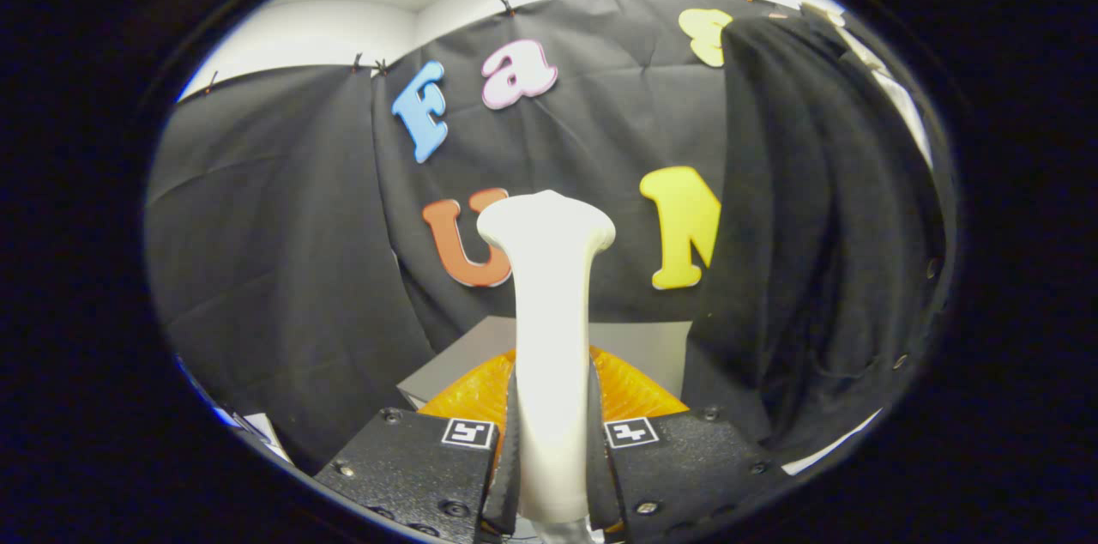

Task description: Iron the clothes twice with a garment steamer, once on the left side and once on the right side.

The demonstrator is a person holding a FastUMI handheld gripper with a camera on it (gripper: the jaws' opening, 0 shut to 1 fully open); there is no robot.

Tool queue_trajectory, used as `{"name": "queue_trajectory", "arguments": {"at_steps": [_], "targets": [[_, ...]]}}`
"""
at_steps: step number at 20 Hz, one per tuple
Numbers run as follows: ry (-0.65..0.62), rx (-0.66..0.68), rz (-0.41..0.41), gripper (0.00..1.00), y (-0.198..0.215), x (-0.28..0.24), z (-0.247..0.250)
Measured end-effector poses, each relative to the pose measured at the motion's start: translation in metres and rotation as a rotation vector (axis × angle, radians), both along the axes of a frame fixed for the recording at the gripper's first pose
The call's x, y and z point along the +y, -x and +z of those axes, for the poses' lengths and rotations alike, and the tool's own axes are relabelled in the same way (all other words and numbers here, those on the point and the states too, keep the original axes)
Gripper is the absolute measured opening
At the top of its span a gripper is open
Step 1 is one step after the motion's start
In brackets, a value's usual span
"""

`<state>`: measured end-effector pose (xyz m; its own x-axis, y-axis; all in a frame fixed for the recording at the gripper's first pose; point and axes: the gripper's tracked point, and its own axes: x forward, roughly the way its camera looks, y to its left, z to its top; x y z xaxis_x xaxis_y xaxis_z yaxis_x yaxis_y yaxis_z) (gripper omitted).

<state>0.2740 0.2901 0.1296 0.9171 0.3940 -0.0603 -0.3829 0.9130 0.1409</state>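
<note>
**Gripper clamps a white garment steamer upright, dark garment hanging to the right**

Seen from the camera riding on the gripper, the jaws are pressed against both sides of a white garment steamer, pinching its handle between them. One finger bears on the left side of the handle and the other on the right. Each finger block carries a small square black-and-white marker on its upper face.

The garment steamer stands upright from between the jaws and runs forward and up, away from the camera. Its handle is smooth and slightly tapered, and it flares at the far end into a wider, rounded head.

Just beyond the jaws and behind the lower handle sits a ribbed, translucent orange piece, showing on both sides of the handle. Behind it lies a pale grey worktop with a squared corner.

To the right of the steamer head, and apart from it, hangs a dark garment, its fabric falling in long vertical folds. The steamer head does not touch it.

Black cloth forms the booth wall behind everything. Above it runs a white wall and ceiling.
</note>
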Motion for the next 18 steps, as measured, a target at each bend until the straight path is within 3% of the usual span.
{"name": "queue_trajectory", "arguments": {"at_steps": [8,14,18], "targets": [[-0.037,-0.204,-0.171,0.33,0.083,-0.094,0.094],[-0.049,-0.257,-0.346,0.34,0.093,-0.196,0.13],[-0.012,-0.294,-0.448,0.33,0.076,-0.245,0.148]]}}
